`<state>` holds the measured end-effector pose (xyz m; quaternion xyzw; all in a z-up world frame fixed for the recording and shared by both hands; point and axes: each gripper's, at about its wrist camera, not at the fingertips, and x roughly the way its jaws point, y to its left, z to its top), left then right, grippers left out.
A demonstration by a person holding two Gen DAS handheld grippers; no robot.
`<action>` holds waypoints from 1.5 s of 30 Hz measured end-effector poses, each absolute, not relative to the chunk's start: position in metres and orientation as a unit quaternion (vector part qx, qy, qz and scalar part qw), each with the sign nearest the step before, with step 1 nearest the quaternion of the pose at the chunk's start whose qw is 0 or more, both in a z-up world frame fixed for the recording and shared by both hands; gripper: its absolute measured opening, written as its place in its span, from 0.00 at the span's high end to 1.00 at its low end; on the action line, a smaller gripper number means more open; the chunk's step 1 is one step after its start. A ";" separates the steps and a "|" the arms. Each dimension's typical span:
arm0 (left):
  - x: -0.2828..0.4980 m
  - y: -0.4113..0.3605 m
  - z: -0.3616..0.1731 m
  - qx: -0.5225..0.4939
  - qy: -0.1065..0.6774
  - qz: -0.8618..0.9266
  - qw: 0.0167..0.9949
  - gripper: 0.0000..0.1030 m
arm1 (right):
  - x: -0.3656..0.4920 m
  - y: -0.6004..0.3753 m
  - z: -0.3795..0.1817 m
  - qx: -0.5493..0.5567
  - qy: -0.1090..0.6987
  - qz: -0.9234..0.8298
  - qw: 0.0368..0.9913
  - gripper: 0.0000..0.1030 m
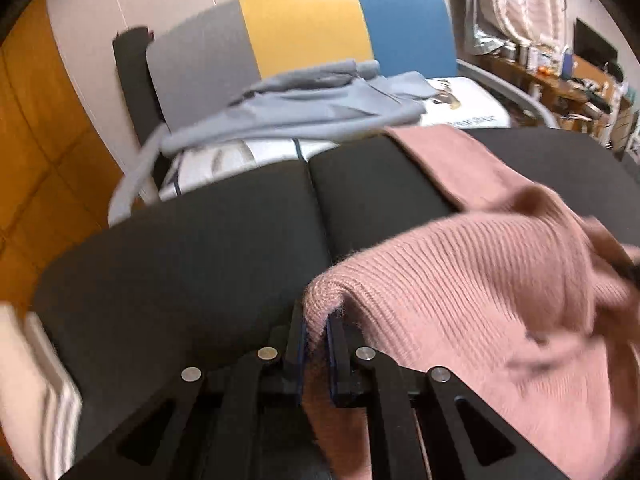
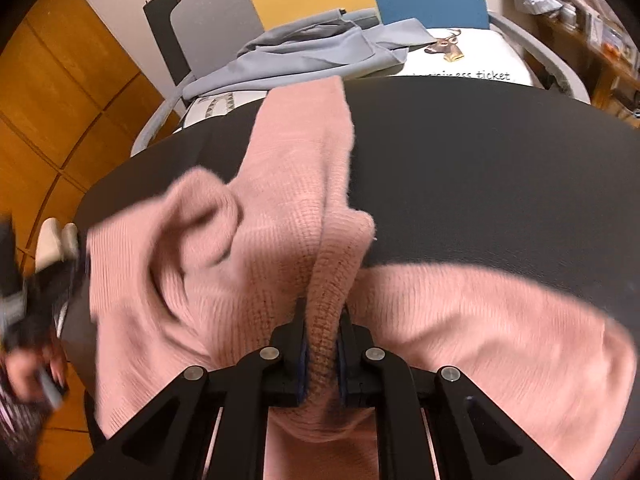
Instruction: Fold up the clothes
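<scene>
the left gripper [image 1: 316, 332] is clenching a ribbed fold of the pink sweater [image 1: 480, 288], the knit pinched between its two fingers and rising over their tips near the near edge of the black worktop [image 1: 180, 248]. from that pinch the sweater is spreading rightward across the worktop, bunched and blurred, with one long strip of it reaching toward the far edge. in the right wrist view the person's left hand [image 2: 28, 372] is showing blurred at the left edge, beside the worktop's left side. the right gripper [image 2: 322, 328] is also grasping the pink sweater [image 2: 280, 216], a thick ridge of knit squeezed between its fingers at the near edge, with cloth falling away on both sides and a sleeve-like stretch lying out to the right along the near edge. beyond the far edge of the worktop a chair [image 1: 304, 24] with grey, yellow and blue panels is standing, and a grey garment [image 1: 320, 100] is lying heaped on its seat over a white cloth with a deer print [image 2: 460, 52].
</scene>
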<state>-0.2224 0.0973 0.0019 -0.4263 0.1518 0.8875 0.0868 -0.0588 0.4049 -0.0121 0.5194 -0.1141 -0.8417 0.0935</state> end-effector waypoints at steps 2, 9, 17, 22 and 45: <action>-0.225 0.095 -0.004 -0.443 0.135 0.882 0.090 0.92 | -0.059 0.413 -0.028 0.526 -0.136 -0.835 0.080 0.89; -0.218 0.072 -0.018 -0.492 0.053 0.862 0.110 0.85 | -0.060 0.430 -0.051 0.509 -0.150 -0.847 0.047 0.89; -0.114 -0.048 -0.004 -0.483 -0.205 0.840 0.137 0.73 | -0.047 0.444 -0.021 0.461 -0.169 -0.868 0.078 0.48; -0.059 -0.028 -0.041 -0.526 -0.163 0.823 0.136 0.71 | -0.056 0.433 -0.007 0.462 -0.062 -0.881 0.085 0.43; -0.112 0.101 -0.057 -0.456 0.130 0.872 0.121 0.94 | -0.075 0.503 -0.039 0.506 0.004 -0.856 -0.103 0.77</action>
